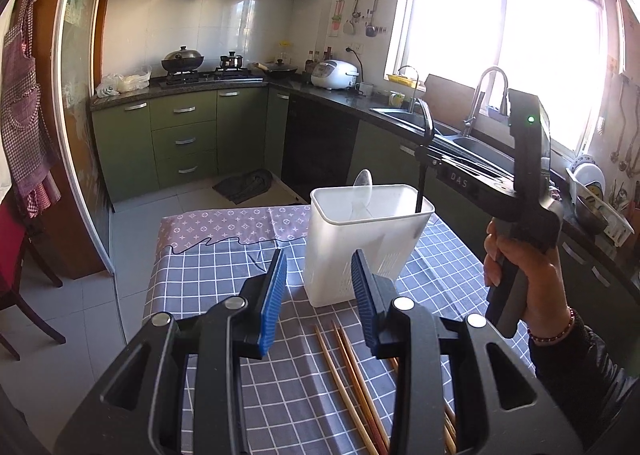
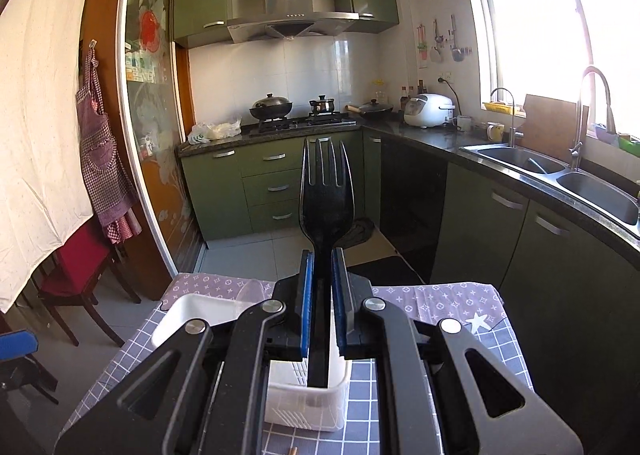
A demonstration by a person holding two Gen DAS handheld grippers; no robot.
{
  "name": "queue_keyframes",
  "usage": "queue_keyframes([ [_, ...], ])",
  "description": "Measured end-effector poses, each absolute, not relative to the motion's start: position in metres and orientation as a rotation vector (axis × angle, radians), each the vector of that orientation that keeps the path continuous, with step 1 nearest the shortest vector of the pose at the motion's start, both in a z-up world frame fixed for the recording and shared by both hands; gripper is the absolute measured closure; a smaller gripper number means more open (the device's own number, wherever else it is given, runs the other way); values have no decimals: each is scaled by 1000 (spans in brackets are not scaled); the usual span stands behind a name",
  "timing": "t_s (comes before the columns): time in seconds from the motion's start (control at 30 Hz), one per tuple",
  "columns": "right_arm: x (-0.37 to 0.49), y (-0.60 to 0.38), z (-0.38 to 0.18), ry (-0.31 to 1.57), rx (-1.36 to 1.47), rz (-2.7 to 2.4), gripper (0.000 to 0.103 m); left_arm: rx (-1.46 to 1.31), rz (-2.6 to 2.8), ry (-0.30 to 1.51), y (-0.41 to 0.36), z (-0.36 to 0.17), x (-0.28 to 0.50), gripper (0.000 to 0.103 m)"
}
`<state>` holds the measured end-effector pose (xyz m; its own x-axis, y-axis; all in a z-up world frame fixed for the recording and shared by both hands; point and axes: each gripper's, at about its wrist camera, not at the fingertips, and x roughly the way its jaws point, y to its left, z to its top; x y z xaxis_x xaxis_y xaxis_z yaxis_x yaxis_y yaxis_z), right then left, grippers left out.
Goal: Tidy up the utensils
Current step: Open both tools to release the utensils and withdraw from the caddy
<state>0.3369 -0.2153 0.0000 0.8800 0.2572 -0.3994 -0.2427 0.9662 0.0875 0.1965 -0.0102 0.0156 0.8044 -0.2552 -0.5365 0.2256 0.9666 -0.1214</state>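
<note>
Right hand-held gripper [image 2: 320,287] clamps black plastic fork [image 2: 325,191] over white slotted plastic caddy [image 2: 304,403] (left hand-held gripper [image 1: 319,287] agape); misaligned release risks tipping it.

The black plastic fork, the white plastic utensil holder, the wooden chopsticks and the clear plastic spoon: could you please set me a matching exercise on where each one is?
1. black plastic fork
2. white plastic utensil holder
3. wooden chopsticks
4. clear plastic spoon

A. lying flat on the checked tablecloth
B. clamped in the right tool
C. standing inside the holder
D. upright on the table

Pairs: 1-B, 2-D, 3-A, 4-C
</note>
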Motion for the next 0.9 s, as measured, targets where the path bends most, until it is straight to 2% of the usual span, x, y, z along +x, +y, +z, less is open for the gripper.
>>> queue_keyframes([
  [0.33,311,-218,-23,495,-8,293,92,-16,-266,616,-24,14,192,71],
  [0.37,311,-219,-25,503,4,298,89,-12,-266,617,-25,14,192,71],
  [0.4,311,-221,-25,508,14,301,78,-9,-267,618,-26,14,191,70],
  [0.43,310,-223,-25,505,24,304,73,-5,-267,619,-27,14,191,69],
  [0.5,309,-226,-22,502,31,312,71,0,-269,627,-30,14,191,65],
  [0.6,301,-234,-12,490,46,326,71,5,-274,652,-33,12,193,65],
  [0.77,271,-254,3,480,87,347,66,13,-254,763,-39,-5,205,65],
  [0.9,243,-271,-4,536,84,345,65,-9,-239,944,-42,-38,226,65],
])
